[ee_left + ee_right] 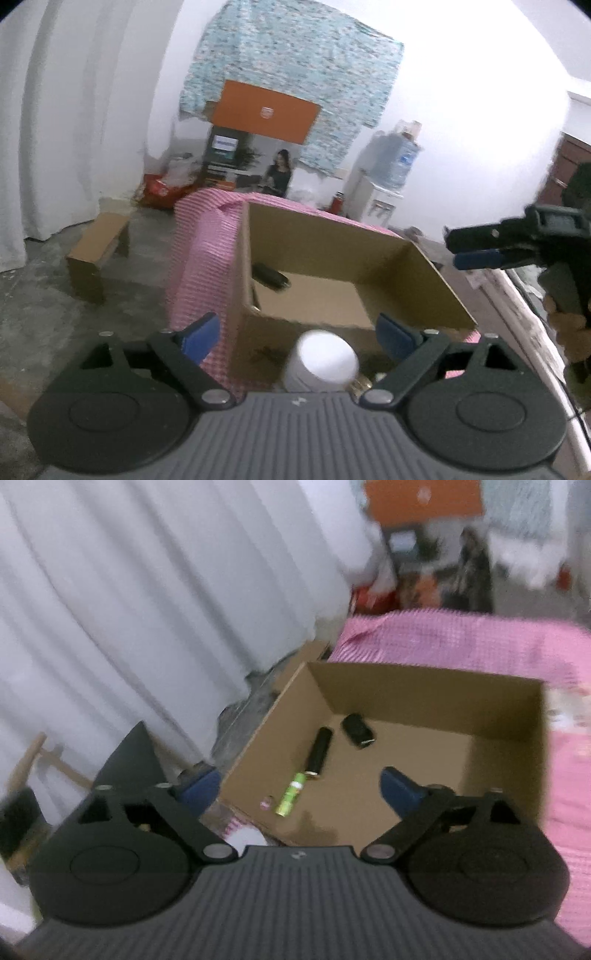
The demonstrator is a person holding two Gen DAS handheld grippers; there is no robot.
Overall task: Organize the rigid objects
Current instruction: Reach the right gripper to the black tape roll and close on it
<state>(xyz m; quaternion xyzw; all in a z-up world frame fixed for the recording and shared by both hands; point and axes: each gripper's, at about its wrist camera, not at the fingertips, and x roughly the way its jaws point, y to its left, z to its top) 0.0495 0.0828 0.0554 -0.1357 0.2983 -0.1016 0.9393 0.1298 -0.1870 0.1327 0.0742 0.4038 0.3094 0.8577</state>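
Pink cloth [461,642]; grippers [299,794] spread (level).

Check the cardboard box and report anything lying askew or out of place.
Nothing looks damaged. In the cardboard box, the black tube, green tube and black fob lie scattered at angles; a white jar stands outside.
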